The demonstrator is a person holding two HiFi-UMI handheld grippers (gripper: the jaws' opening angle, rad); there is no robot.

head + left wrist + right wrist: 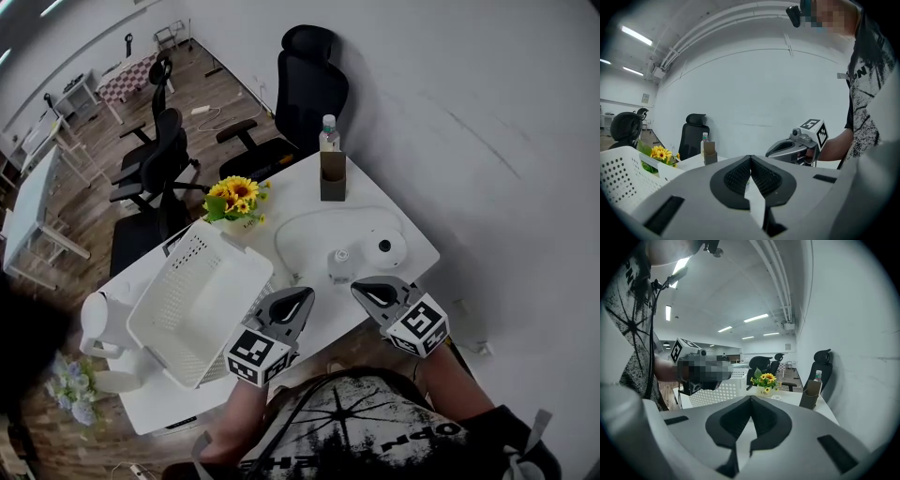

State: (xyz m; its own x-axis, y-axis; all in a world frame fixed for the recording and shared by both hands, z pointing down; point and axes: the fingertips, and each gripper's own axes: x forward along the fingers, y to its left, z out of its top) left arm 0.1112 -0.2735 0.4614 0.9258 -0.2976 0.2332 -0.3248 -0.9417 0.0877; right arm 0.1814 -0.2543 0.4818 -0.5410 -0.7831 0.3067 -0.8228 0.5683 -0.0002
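We list the left gripper [298, 298] and the right gripper [366, 291], each with its jaws pressed together on nothing, held side by side above the near edge of the white table [291, 187]. Just beyond their tips we find a white round object [385, 247] and a smaller white piece [339, 259], near each other on a pale mat [305, 234], with the white basket [202, 300] close beside the left gripper. Further back we note sunflowers [236, 197] and a brown box [332, 176] with a bottle [329, 131] behind it.
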